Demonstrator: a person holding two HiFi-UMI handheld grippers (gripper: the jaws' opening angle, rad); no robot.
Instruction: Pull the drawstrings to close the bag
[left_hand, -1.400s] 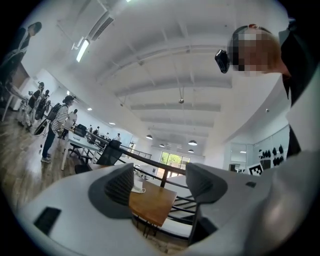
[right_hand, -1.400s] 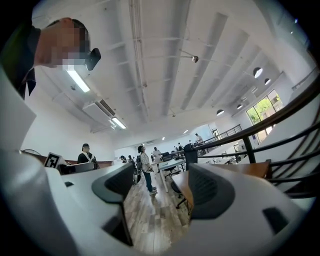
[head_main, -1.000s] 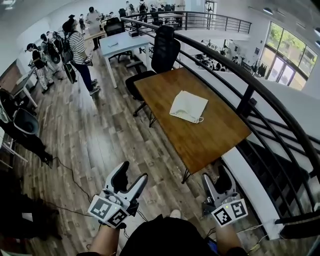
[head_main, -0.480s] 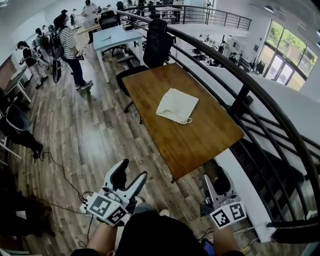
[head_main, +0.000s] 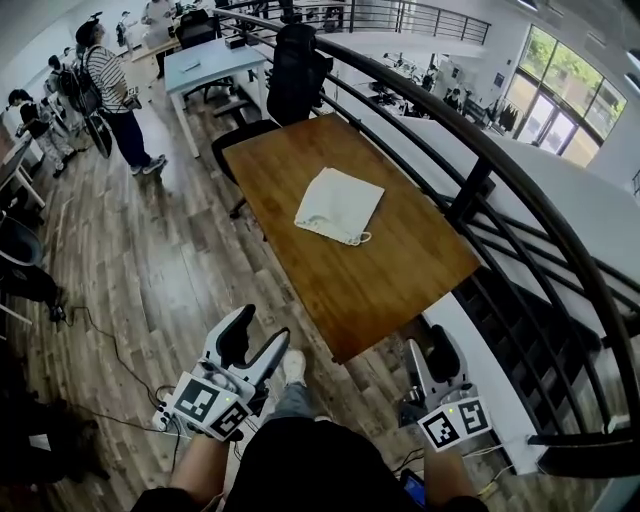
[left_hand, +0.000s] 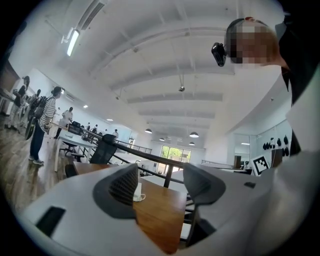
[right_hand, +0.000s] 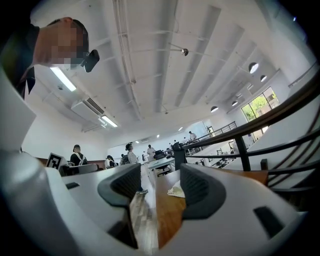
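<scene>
**A:** Where is the off-white cloth drawstring bag (head_main: 338, 203)?

**B:** It lies flat near the middle of the brown wooden bench (head_main: 400, 275), touched by nothing. The black metal railing (head_main: 470, 185) runs along the bench's far side.

**A:** And the claws?

**B:** Both are low, over the wooden plank floor (head_main: 170, 260) and short of the bench's near corner, well apart from the bag. The left claw (head_main: 258, 340) has its jaws wide and closing a little. The right claw (head_main: 430, 358) is less wide and also closing. Neither has anything between its jaws; each claw's own view shows only the bench and the room through the gap.

**A:** Which way does the bag lie from them?

**B:** Ahead, roughly midway between the two claws. Its long axis runs away from the person, skewed slightly to the right. The near short edge looks like the mouth, with a thin cord loop (head_main: 362, 238) sticking out at its right corner.

**A:** So which claw is nearer?

**B:** Neither by much. Since the loop sits to the right, I judge the right claw better placed for it. I see no cord on the left side, so the left claw may have to pin the cloth.
</scene>
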